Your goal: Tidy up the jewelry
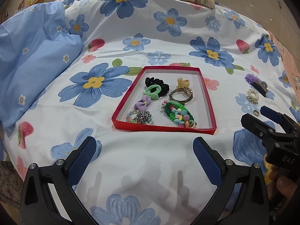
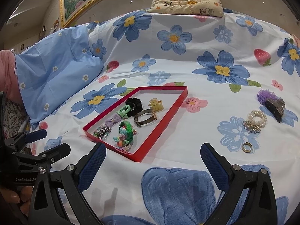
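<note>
A red tray (image 1: 206, 97) (image 2: 161, 127) lies on the floral bedsheet. It holds a black scrunchie (image 1: 156, 82), a green hair tie (image 1: 151, 91), a purple bow (image 1: 143, 103), a beaded bracelet (image 1: 139, 119), a green braided bracelet (image 1: 178, 114), a watch (image 1: 181, 94) and a yellow claw clip (image 1: 181, 82). Right of the tray lie a gold ring (image 2: 246, 147) (image 1: 256, 113), a pearl bracelet (image 2: 256, 120), a dark hair claw (image 2: 273, 106) and a purple scrunchie (image 2: 264, 94). My left gripper (image 1: 145, 146) is open and empty before the tray. My right gripper (image 2: 152, 153) is open and empty, near the ring.
A light blue pillow (image 1: 31, 56) lies at the left. A panda-print cushion (image 2: 187, 3) sits at the far edge of the bed. A gold-framed picture (image 2: 78, 1) hangs on the wall behind.
</note>
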Motion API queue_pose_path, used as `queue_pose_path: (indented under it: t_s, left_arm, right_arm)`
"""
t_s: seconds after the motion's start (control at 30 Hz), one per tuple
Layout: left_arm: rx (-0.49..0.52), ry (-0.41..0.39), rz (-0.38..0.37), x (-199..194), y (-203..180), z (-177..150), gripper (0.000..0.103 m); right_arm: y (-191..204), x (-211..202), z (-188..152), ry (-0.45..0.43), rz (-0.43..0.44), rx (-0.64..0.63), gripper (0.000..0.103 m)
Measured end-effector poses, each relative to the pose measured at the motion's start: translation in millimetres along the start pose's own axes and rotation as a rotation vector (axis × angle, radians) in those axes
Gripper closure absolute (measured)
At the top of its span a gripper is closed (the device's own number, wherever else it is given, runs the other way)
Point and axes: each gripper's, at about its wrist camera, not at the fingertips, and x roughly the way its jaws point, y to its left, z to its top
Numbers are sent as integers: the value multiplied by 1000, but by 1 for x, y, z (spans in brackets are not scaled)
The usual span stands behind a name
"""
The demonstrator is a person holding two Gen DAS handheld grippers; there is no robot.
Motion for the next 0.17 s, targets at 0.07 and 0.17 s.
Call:
queue_pose_path:
  t_s: [0.07,0.17]
  left_arm:
    - [3,-1,0,1,-1,2,0]
    - [10,-3,-2,4,-1,5,0]
  right_arm:
    - [-3,1,2,3,-7,7,1]
    - [-5,2,4,5,-6,20,1]
